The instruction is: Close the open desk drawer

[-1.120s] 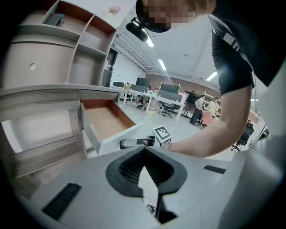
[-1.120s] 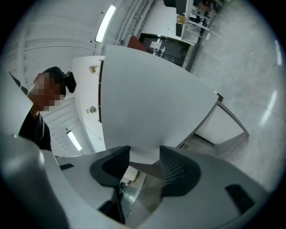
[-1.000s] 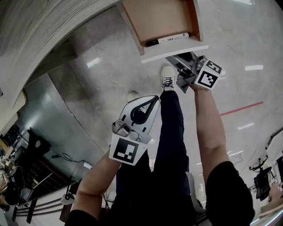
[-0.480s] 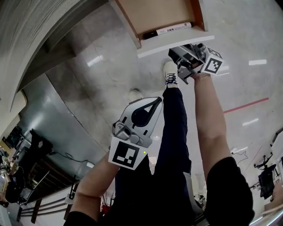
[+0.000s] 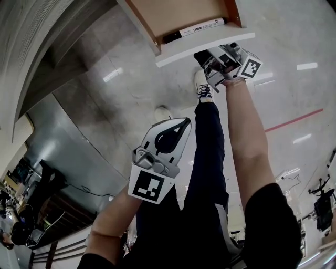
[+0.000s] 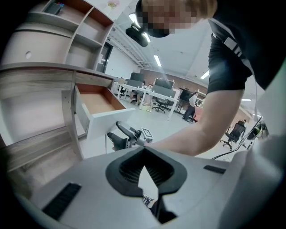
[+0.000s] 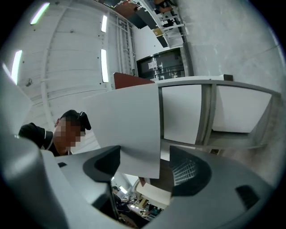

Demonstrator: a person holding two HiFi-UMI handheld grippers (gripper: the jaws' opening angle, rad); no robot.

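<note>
The open desk drawer (image 5: 181,13) shows at the top of the head view, brown inside, with a white front panel (image 5: 205,47) and a marker pen (image 5: 194,30) lying behind that panel. My right gripper (image 5: 216,59) sits just under the front panel, tilted upward. Its jaws are opening, and the panel's white edge (image 7: 129,129) stands between them with a gap on the right side. My left gripper (image 5: 185,122) hangs lower, at mid-frame over the legs, shut with nothing in it. From the left gripper (image 6: 144,152) I see the drawer (image 6: 100,123) and the right gripper (image 6: 127,136).
The grey wood desk top (image 5: 47,31) curves across the upper left. The person's legs and white shoe (image 5: 202,86) stand on the glossy floor below the drawer. Open shelves (image 6: 80,31) rise above the desk. Office desks and chairs (image 6: 156,96) stand far behind.
My right gripper has risen and tilted up to the drawer's front panel, and its jaws stand wider. The left gripper has barely shifted.
</note>
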